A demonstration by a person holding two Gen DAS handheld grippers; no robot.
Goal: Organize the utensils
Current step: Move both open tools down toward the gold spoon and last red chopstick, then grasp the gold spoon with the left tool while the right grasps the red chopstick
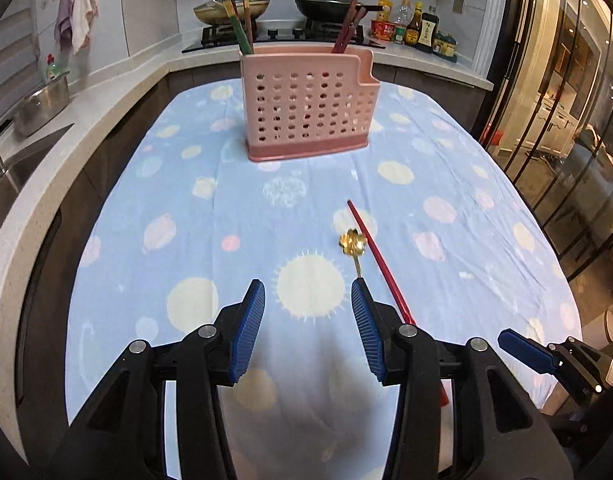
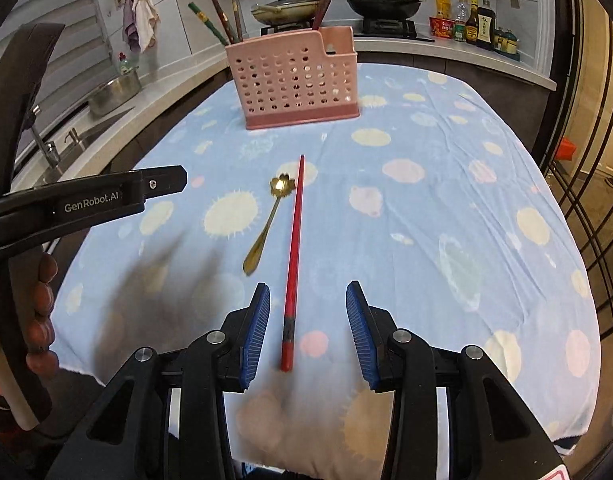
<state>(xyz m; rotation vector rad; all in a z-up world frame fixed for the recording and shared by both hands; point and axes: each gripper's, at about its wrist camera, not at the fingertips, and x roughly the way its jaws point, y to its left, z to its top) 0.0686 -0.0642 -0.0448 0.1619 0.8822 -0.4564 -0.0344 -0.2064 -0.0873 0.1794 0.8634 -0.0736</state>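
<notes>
A pink perforated utensil holder (image 1: 306, 108) (image 2: 294, 80) stands at the far end of the table, with dark chopsticks (image 1: 234, 16) (image 2: 222, 20) upright in it. A gold flower-bowled spoon (image 1: 352, 242) (image 2: 266, 228) and a red chopstick (image 1: 376, 256) (image 2: 294, 240) lie side by side on the cloth. My left gripper (image 1: 308, 292) is open and empty, just left of the spoon's handle. My right gripper (image 2: 308, 292) is open above the red chopstick's near end, which lies between the fingers without touching the pads.
A blue tablecloth (image 1: 186, 200) with pastel dots covers the table. To the left runs a counter with a steel pot (image 1: 42, 104) and a sink. A stove with pans (image 1: 326, 4) and sauce bottles (image 1: 422, 28) sit behind. Glass doors (image 1: 566, 120) stand on the right.
</notes>
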